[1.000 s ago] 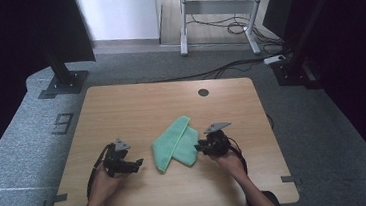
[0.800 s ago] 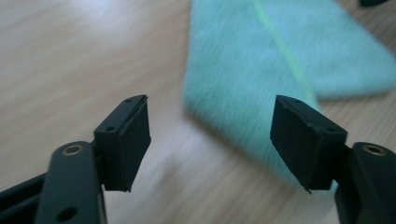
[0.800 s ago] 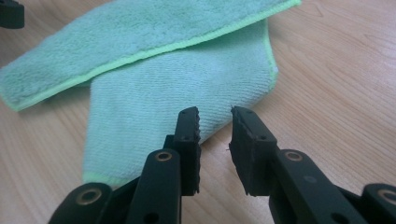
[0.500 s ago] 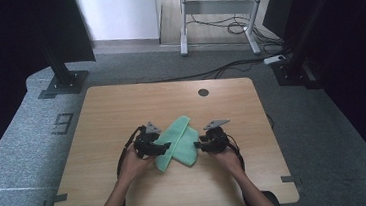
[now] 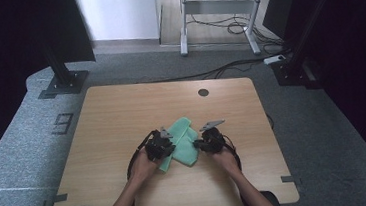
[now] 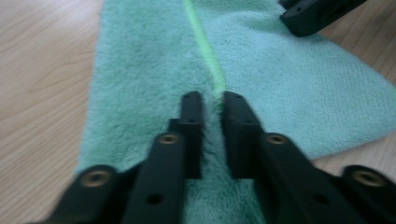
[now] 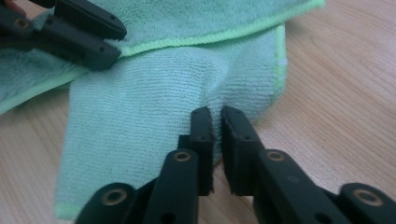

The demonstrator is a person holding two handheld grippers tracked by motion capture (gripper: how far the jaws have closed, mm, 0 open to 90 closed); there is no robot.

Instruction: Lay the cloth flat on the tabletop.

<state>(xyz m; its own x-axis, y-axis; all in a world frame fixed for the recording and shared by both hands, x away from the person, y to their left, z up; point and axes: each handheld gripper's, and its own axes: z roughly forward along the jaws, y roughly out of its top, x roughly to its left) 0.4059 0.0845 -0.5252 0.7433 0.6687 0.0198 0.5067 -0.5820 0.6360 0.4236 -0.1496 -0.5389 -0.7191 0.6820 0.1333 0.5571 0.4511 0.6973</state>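
A light green cloth (image 5: 183, 138) lies folded on the wooden table (image 5: 116, 114), a little right of the middle near the front. My left gripper (image 5: 170, 148) rests on the cloth's left part; in the left gripper view its jaws (image 6: 212, 100) pinch a ridge of the cloth (image 6: 289, 84) beside the bright hem. My right gripper (image 5: 199, 144) is at the cloth's right edge; in the right gripper view its jaws (image 7: 216, 114) are closed on a puckered bit of the cloth (image 7: 149, 98). The left gripper (image 7: 79, 28) appears at that view's top left.
A round cable hole (image 5: 203, 92) sits near the table's far edge. Beyond the table stand a black post on a base (image 5: 63, 78) at the left, a desk frame (image 5: 218, 14) with cables on the floor, and dark curtains at both sides.
My left hand has come in from the table's left side to the cloth and closed its gripper on it. The right gripper has stayed at the cloth's right edge.
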